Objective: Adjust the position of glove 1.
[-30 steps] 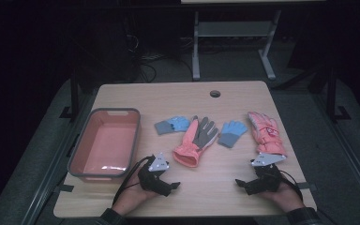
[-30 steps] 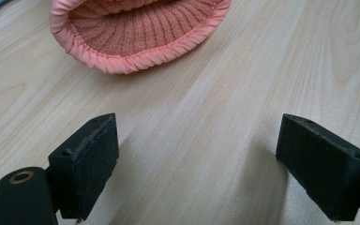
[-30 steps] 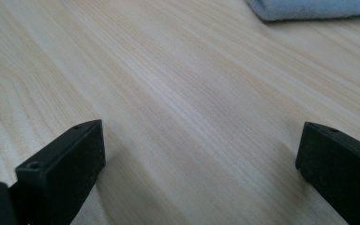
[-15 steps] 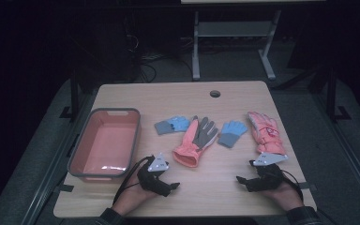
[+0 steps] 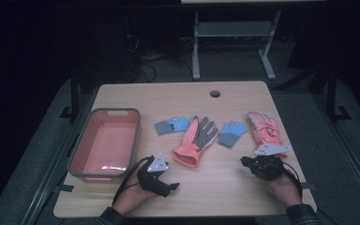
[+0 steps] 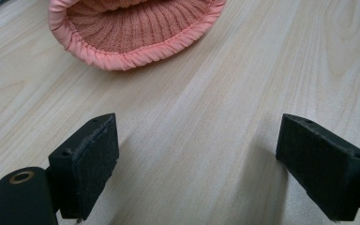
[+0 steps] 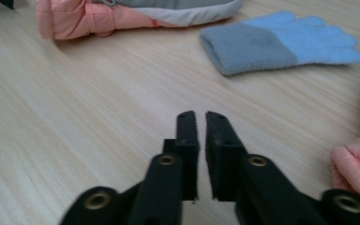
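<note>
Gloves lie in a row across the middle of a wooden table (image 5: 178, 93). In the right gripper view, the right gripper (image 7: 200, 123) has its jaws nearly together over bare wood, a thin slit between the pads and nothing in it; they have just been closing. Beyond them lies a blue glove (image 7: 281, 43), cuff grey, fingers pointing right. At the far left is the pink cuff of a grey-palmed glove (image 7: 136, 14), and at the right edge is part of a pink glove (image 7: 358, 166).

In the left gripper view, the left gripper (image 6: 199, 164) holds its jaws wide apart, empty, low over the table. Ahead is the open ribbed cuff of the grey-palmed glove.

From the high view, both grippers sit near the front edge, well apart, a hand on each. That view adds a second blue glove (image 5: 172, 125) at the row's left end and a pink bin (image 5: 104, 143) at the table's left.
</note>
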The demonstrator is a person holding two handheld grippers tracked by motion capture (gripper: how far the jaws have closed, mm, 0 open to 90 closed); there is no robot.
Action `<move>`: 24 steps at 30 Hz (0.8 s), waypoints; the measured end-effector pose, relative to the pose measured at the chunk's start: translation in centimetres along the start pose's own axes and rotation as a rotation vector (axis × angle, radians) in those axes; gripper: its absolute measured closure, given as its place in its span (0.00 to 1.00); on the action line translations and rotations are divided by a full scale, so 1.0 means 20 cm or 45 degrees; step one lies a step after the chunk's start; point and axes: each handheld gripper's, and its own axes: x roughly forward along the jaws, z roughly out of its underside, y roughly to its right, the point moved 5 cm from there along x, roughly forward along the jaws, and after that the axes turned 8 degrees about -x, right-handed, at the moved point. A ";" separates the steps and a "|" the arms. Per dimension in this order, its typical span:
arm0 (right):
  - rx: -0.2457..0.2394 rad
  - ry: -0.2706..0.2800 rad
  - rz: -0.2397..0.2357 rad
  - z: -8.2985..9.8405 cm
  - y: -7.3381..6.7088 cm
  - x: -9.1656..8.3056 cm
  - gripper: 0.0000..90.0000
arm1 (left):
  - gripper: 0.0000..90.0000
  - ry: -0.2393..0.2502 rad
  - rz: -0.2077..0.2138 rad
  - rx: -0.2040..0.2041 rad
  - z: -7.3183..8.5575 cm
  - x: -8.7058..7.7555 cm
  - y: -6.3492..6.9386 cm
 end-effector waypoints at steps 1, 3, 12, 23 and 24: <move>0.001 -0.002 0.000 0.00 0.00 0.00 0.99 | 0.14 -0.002 -0.002 0.002 0.00 0.00 0.00; 0.003 0.007 -0.020 -0.03 0.01 0.01 1.00 | 0.14 -0.002 -0.002 0.003 0.00 0.00 0.00; -0.045 0.038 -0.043 -0.09 0.02 0.06 1.00 | 0.14 0.000 -0.001 0.004 0.00 0.00 0.00; -0.052 0.041 -0.061 -0.18 0.03 0.14 1.00 | 0.14 -0.001 0.003 0.001 0.00 0.00 0.00; -0.060 0.045 -0.069 -0.20 0.04 0.16 1.00 | 0.14 -0.002 0.003 0.001 0.00 0.00 0.00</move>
